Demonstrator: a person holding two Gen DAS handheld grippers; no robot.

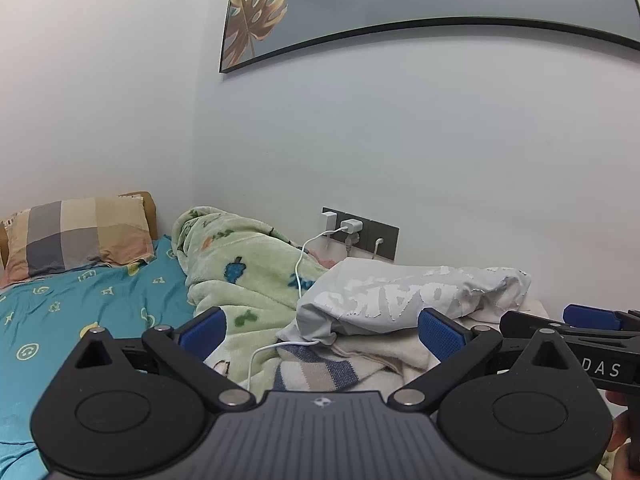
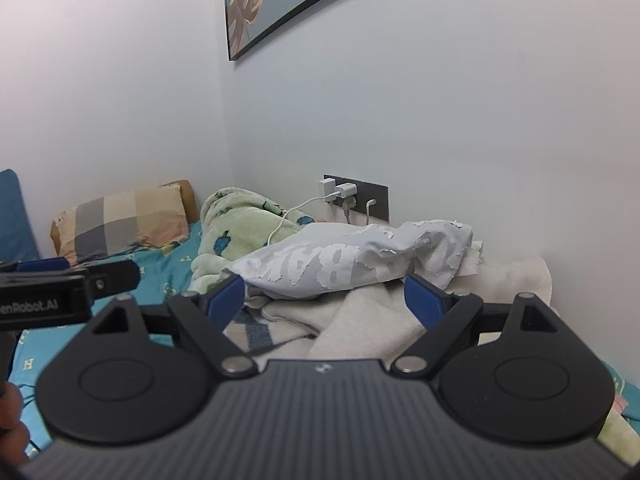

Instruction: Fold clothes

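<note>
Nearest, the left gripper [image 1: 322, 332] and right gripper [image 2: 324, 300] are held level side by side above the bed, jaws spread wide and nothing gripped. Just beyond, at twelve o'clock, a cream towel [image 2: 360, 320] lies rumpled, with a grey printed T-shirt [image 2: 352, 260] heaped on it. No fold is seen; the task is judged barely begun. Farther, at ten o'clock, a green blanket [image 1: 240, 264] is bunched.

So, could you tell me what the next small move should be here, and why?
Probably ease both forward and down to the grey printed shirt. The left hand-held gripper and right hand-held gripper are open and hold nothing, and the shirt lies crumpled on the cream blanket just ahead.
</note>
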